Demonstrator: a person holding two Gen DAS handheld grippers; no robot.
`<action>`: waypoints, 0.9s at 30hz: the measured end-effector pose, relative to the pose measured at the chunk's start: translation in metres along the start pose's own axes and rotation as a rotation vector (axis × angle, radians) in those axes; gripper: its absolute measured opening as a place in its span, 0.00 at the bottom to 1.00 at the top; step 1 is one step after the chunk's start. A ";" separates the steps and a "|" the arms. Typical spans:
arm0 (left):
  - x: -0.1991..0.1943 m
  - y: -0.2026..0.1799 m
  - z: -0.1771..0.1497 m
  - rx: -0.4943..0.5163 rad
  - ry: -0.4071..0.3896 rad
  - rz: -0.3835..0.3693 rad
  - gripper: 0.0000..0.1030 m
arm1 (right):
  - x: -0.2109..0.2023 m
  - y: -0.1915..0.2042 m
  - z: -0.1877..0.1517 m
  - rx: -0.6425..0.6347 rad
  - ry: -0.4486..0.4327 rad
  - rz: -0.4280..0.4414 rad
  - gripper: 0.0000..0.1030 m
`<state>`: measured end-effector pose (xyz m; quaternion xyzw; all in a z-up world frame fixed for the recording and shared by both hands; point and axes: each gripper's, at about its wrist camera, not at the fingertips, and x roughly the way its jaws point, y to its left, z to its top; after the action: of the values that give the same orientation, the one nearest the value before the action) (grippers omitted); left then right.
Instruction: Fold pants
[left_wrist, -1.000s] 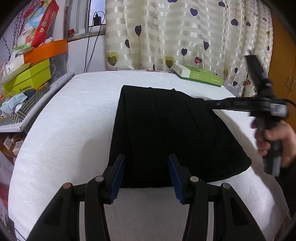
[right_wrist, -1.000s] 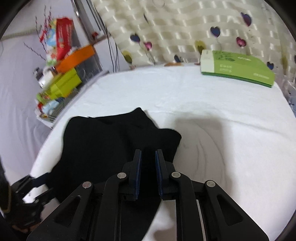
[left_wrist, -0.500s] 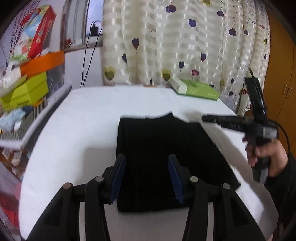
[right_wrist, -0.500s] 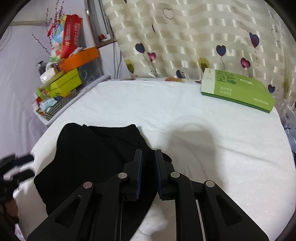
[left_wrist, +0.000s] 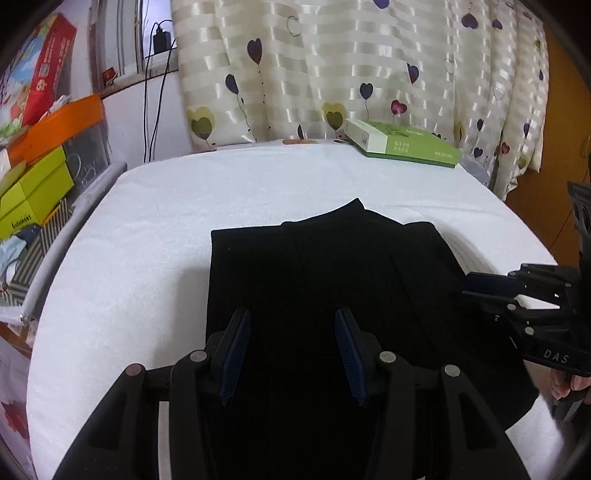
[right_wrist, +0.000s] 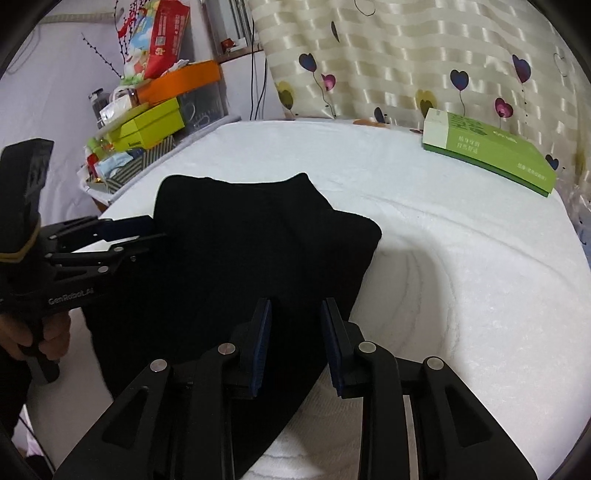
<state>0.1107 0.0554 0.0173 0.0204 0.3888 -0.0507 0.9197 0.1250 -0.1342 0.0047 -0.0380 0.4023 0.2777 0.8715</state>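
The black pants (left_wrist: 325, 280) lie folded into a rough rectangle on the white padded surface (left_wrist: 147, 258). My left gripper (left_wrist: 291, 354) hovers open over their near end, nothing between its blue pads. In the right wrist view the pants (right_wrist: 240, 251) spread left of centre, and my right gripper (right_wrist: 295, 343) stands open over their near right edge, holding nothing. The right gripper (left_wrist: 487, 288) also shows at the pants' right side in the left wrist view. The left gripper (right_wrist: 136, 230) points in at the pants' left edge, held by a hand (right_wrist: 33, 332).
A green box (left_wrist: 402, 144) lies at the far right of the surface, by the heart-print curtain (left_wrist: 332, 66). Stacked yellow and orange boxes (left_wrist: 33, 184) crowd a shelf off the left edge. A wooden cabinet (left_wrist: 557, 110) stands at the right.
My right gripper, shut in the earlier frames, now stands open and sits lower beside the pants. The left gripper has come down closer over the pants' near end, still open.
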 end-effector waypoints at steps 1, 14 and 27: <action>0.000 0.001 0.000 -0.002 0.001 -0.002 0.48 | 0.002 -0.001 0.001 0.001 0.004 0.001 0.28; -0.070 -0.016 -0.029 -0.031 -0.073 -0.002 0.48 | -0.060 0.035 -0.031 0.016 -0.057 0.057 0.28; -0.060 -0.045 -0.059 0.015 -0.041 0.053 0.48 | -0.046 0.050 -0.055 -0.011 -0.009 -0.009 0.28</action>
<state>0.0221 0.0195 0.0199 0.0366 0.3689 -0.0298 0.9283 0.0377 -0.1289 0.0092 -0.0435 0.3968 0.2762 0.8743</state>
